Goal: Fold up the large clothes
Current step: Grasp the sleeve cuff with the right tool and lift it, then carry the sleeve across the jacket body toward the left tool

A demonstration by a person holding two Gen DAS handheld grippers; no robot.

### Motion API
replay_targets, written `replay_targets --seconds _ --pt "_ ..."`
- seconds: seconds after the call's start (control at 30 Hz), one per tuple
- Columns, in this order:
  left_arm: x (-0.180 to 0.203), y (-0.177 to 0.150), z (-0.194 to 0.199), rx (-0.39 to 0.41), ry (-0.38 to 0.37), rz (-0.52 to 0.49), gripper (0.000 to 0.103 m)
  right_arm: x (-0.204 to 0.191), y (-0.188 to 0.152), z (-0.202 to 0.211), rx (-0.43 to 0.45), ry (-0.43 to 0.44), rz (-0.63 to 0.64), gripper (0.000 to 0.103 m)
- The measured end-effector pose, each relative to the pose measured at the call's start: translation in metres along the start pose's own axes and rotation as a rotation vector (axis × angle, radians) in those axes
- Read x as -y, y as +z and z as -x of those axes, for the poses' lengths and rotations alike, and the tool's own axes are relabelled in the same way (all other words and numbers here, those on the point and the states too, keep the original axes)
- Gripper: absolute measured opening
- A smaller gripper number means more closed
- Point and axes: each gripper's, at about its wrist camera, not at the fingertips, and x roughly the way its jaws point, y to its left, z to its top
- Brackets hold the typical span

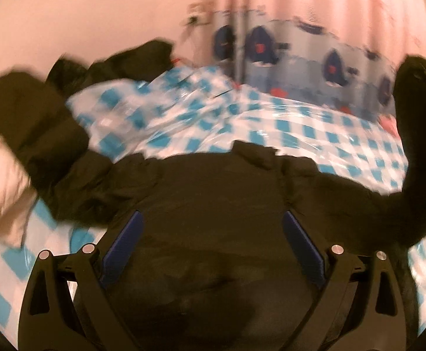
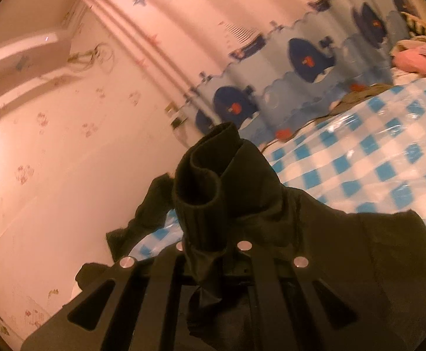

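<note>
Black padded jacket [image 1: 213,193], spread on bed with blue-and-white checked plastic cover [image 1: 315,134]. Right claw [image 2: 213,251] clamped on ribbed cuff [image 2: 201,181], raised; left claw [image 1: 211,231] apart, above jacket's near body. Risk: cuff slipping free, sleeve dropping unfolded.

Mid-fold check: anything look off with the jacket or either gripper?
The black jacket lies askew: one sleeve bunched far left, its other sleeve cuff lifted, clamped in the right gripper. The left gripper hovers open, holding nothing.

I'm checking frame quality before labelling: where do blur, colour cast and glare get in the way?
Left wrist view: motion smear on the black jacket sleeve and curtain; glare streaks on the checkered plastic sheet. Right wrist view: sharper, the cuff in the right claw is readable. Both: warm pinkish cast, fisheye bending.
</note>
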Motion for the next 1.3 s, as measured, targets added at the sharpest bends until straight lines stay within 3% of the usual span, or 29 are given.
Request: replay_targets --seconds 0.13,0.23,0.5,0.9,1.07,1.27,1.3 --pt "-0.051 0.004 -0.011 -0.052 0.006 0.164 0.092 -0.029 -0.019 -0.040 -0.061 0.027 0.018 0.004" --pt "-0.077 0.005 -0.013 -0.052 0.015 0.227 0.092 -0.046 -0.043 -0.072 -0.120 0.042 0.022 0.004" --pt "-0.100 0.005 -0.010 -0.063 0.030 0.244 0.092 -0.068 -0.112 -0.147 -0.268 0.039 0.020 0.004" --pt "-0.110 0.005 -0.018 -0.108 0.030 0.245 0.092 -0.074 -0.222 -0.244 -0.538 -0.056 0.131 0.004" --pt "-0.115 0.004 -0.024 -0.135 0.029 0.256 0.092 -0.057 -0.264 -0.267 -0.706 -0.108 0.118 0.010" --pt "-0.120 0.002 -0.026 -0.145 0.030 0.261 0.092 -0.059 -0.257 -0.253 -0.719 -0.028 0.052 0.026" --pt "-0.120 0.002 -0.026 -0.145 0.032 0.259 0.092 -0.063 -0.252 -0.246 -0.699 -0.006 0.059 0.038"
